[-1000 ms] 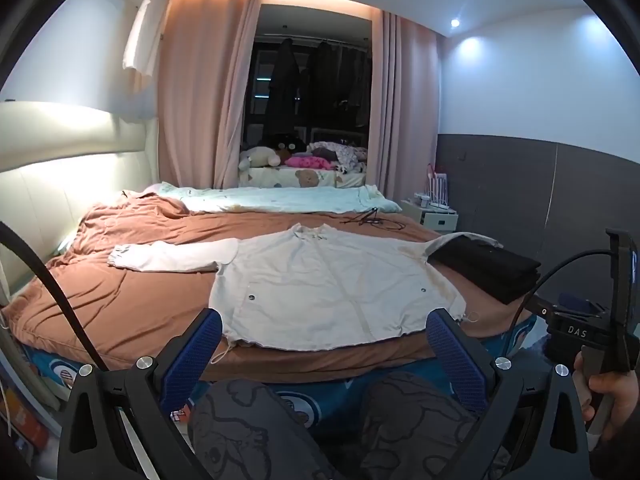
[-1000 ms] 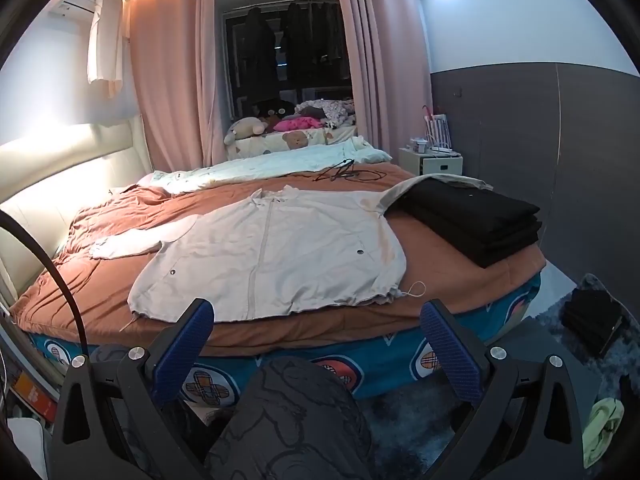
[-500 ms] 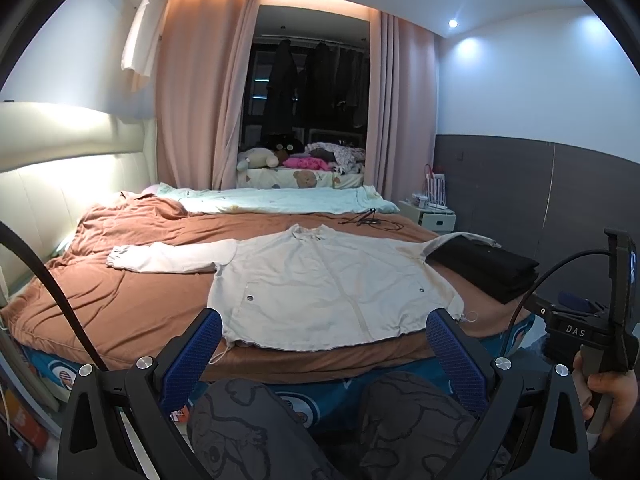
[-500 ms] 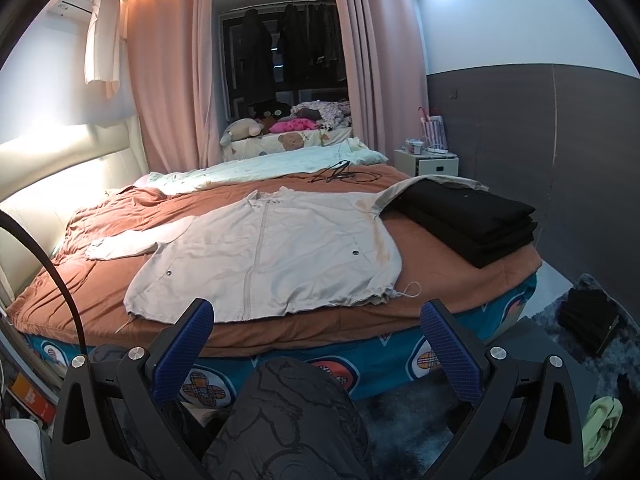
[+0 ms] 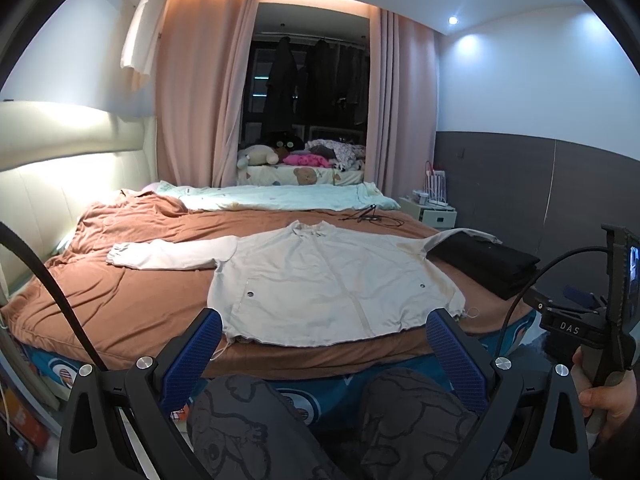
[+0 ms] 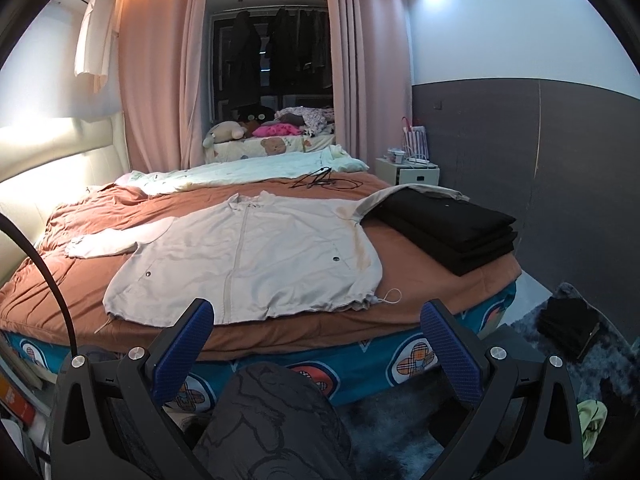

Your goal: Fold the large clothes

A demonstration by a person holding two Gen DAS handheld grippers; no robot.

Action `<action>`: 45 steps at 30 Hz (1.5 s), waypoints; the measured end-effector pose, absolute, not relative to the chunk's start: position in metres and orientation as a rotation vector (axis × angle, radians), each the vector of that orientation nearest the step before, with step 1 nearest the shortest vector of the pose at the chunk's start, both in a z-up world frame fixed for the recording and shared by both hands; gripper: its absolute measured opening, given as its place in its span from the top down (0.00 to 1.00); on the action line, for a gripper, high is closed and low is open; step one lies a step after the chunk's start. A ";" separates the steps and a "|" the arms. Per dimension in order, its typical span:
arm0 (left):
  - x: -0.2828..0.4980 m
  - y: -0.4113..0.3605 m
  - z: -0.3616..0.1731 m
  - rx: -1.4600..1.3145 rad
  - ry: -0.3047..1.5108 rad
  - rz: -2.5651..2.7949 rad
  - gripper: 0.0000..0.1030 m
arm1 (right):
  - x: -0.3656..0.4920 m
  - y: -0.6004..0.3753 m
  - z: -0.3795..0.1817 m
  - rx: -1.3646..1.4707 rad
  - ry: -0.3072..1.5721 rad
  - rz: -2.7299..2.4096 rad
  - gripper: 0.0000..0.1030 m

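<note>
A large cream zip jacket [image 5: 328, 280] lies flat, front up, on the brown bed cover [image 5: 120, 304]. Its left sleeve [image 5: 168, 254] stretches out to the left. Its right sleeve runs under a stack of folded black clothes [image 5: 488, 264]. The jacket also shows in the right wrist view [image 6: 256, 256], with the black stack [image 6: 444, 228] to its right. My left gripper [image 5: 324, 344] is open and empty, held short of the bed's near edge. My right gripper [image 6: 316, 336] is open and empty, also short of the bed. Its body shows at the right of the left wrist view [image 5: 592, 320].
My knees [image 6: 276, 412] are below both grippers, in front of the bed's blue patterned side [image 6: 400, 360]. A pale quilt [image 5: 280, 196] and black cables [image 6: 320, 180] lie at the far side. A white nightstand [image 6: 412, 172] stands right of the bed. Dark clothes lie on the floor rug [image 6: 568, 328].
Both views have shifted only slightly; the jacket sits a little lower in them. Both grippers stay open and nothing on the bed has moved.
</note>
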State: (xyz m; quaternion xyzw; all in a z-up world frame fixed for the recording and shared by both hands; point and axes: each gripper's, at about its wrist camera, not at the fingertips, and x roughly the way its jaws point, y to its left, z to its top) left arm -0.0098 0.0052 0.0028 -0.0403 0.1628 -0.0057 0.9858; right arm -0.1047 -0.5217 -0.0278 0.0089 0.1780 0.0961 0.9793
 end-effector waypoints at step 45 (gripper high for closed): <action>-0.002 0.018 -0.001 -0.117 0.330 -0.018 0.00 | -0.104 -0.540 -0.009 0.011 0.358 0.250 0.00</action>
